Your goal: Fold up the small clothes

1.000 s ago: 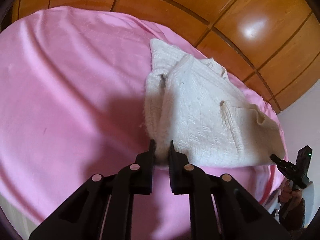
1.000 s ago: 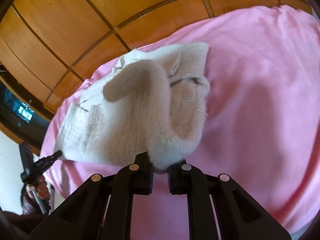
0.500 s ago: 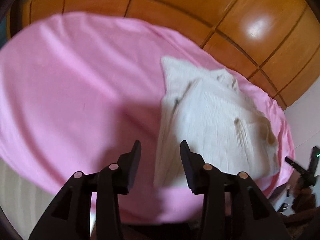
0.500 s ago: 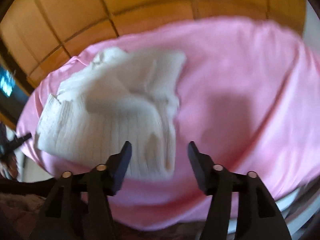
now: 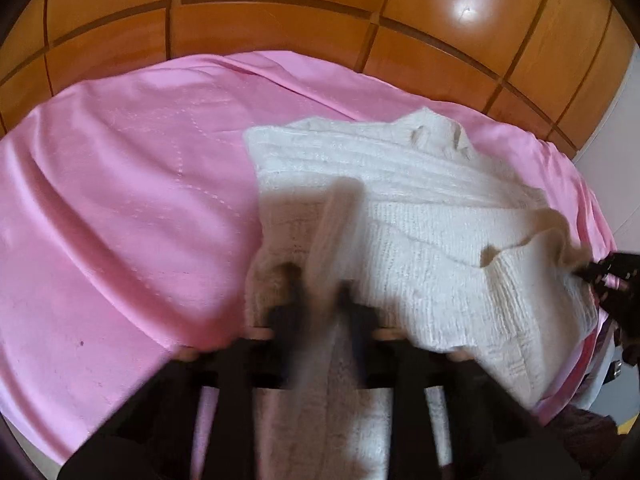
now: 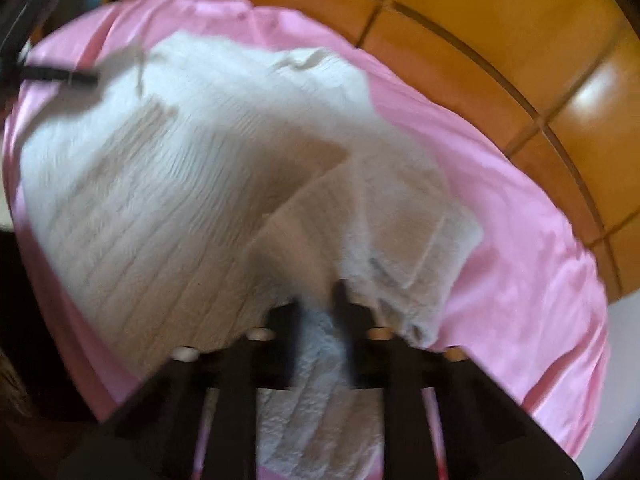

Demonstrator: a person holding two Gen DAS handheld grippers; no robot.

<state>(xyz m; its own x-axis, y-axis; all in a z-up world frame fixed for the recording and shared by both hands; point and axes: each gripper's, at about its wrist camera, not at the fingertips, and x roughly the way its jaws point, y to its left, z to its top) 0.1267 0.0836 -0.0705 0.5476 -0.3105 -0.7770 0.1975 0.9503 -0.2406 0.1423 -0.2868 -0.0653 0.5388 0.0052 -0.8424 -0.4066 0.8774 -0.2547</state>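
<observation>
White knitted sweater (image 5: 420, 216) lies on the pink sheet (image 5: 120, 208), filling the centre and right of the left wrist view. To its left the sheet runs bare and wide to the frame's left edge; wooden panelling (image 5: 280, 12) borders the top. Left gripper (image 5: 320, 300), at lower centre, is closing — jaws pinching a fold of the knit. At the right edge the right gripper (image 5: 600, 272) bites the hem. In the right wrist view the right gripper (image 6: 318, 300) is closing on the sweater's near edge — bare sheet at right.
</observation>
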